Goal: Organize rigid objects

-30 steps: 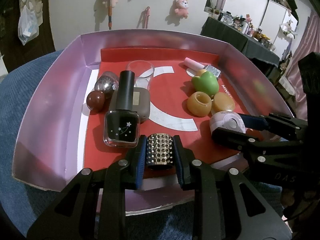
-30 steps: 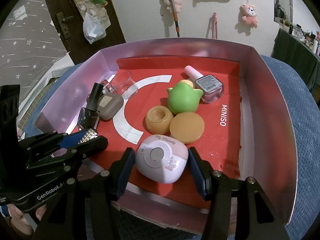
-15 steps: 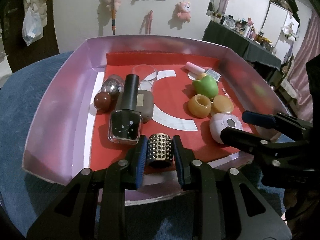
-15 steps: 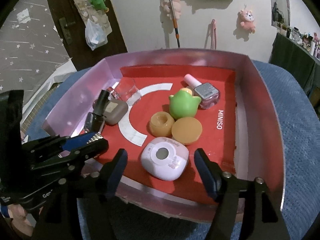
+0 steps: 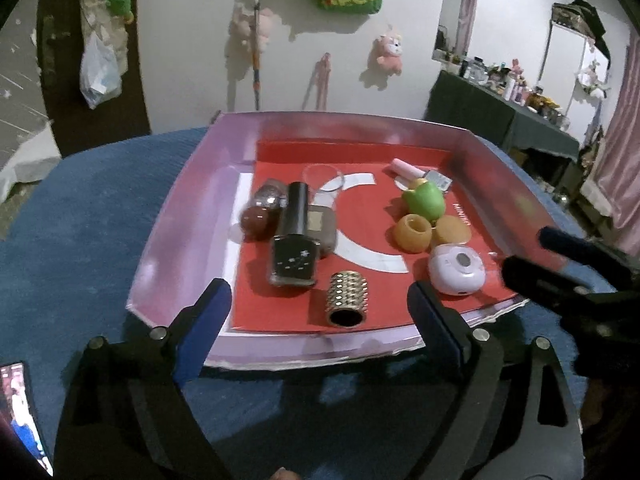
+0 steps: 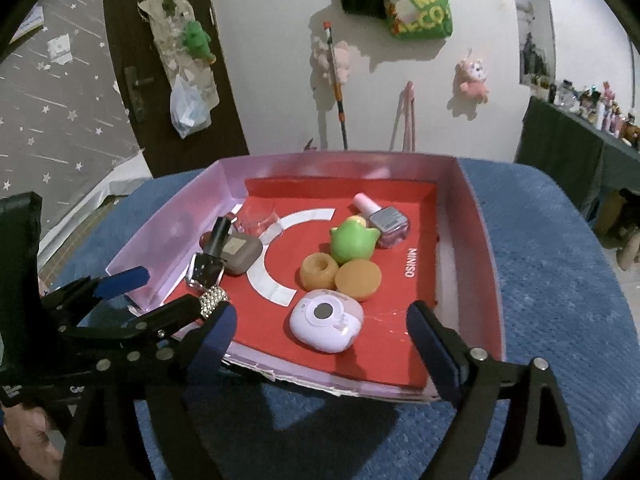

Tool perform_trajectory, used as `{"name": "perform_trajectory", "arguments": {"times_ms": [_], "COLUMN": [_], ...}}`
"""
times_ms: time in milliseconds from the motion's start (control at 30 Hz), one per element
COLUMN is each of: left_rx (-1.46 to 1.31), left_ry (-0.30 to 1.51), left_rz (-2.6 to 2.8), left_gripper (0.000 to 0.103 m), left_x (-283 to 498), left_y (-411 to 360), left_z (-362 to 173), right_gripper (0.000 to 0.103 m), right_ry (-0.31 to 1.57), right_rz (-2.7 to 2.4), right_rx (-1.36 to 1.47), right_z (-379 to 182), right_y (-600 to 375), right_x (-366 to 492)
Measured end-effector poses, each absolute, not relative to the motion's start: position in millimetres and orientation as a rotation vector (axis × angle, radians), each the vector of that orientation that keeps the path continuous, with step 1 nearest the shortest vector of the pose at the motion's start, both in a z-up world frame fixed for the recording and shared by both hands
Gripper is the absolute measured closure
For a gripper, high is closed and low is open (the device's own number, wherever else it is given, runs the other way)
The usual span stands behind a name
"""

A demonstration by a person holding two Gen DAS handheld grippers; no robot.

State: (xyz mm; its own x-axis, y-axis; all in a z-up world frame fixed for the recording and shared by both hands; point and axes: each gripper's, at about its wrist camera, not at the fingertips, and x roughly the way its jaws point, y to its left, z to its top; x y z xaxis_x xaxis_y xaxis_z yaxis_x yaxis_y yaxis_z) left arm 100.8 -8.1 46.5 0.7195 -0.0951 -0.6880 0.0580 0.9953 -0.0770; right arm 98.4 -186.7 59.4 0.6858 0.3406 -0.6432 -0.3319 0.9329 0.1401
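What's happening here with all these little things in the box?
A person with a gripper in each hand is sorting small items into a pink box. The left gripper is opening, and the studded tube lies free on the box floor between its fingers. The right gripper is opening too, with the lilac case resting loose in front of it. Neither holds anything. Nail polish bottles, a green toy and orange pieces already lie inside.

Red-lined pink cardboard tray (image 5: pixel 180 216) on blue textured fabric (image 5: pixel 80 216)

Gold studded metal cylinder (image 5: pixel 347 298), black star-printed nail polish bottle (image 5: pixel 295 254), lilac rounded plastic case (image 6: pixel 326 320), green glossy frog-shaped toy (image 6: pixel 354 240), two orange round pieces (image 6: pixel 338 276).
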Motion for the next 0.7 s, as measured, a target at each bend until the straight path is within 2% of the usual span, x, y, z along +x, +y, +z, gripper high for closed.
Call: {"name": "perform_trajectory", "arguments": {"times_ms": [200, 433, 700], "left_rx": [-0.033, -0.016, -0.007], "left_ry": [0.737, 0.728, 0.759], "left_rz": [-0.059, -0.042, -0.025], "left_gripper": [0.005, 0.0, 0.0], "left_x": [89.4, 80.5, 84.0], "left_y": [-7.7, -4.9, -2.1], "left_z": [48.9, 46.8, 34.1], "right_gripper": [0.0, 0.0, 0.0], "right_ry": [0.697, 0.694, 0.701], "right_rz": [0.348, 0.276, 0.252], "right_rx": [-0.007, -0.03, -0.064], "right_z": [60.3, 46.0, 36.5], "right_y": [-189.7, -194.5, -189.2], "right_x": [85.5, 81.1, 83.3]}}
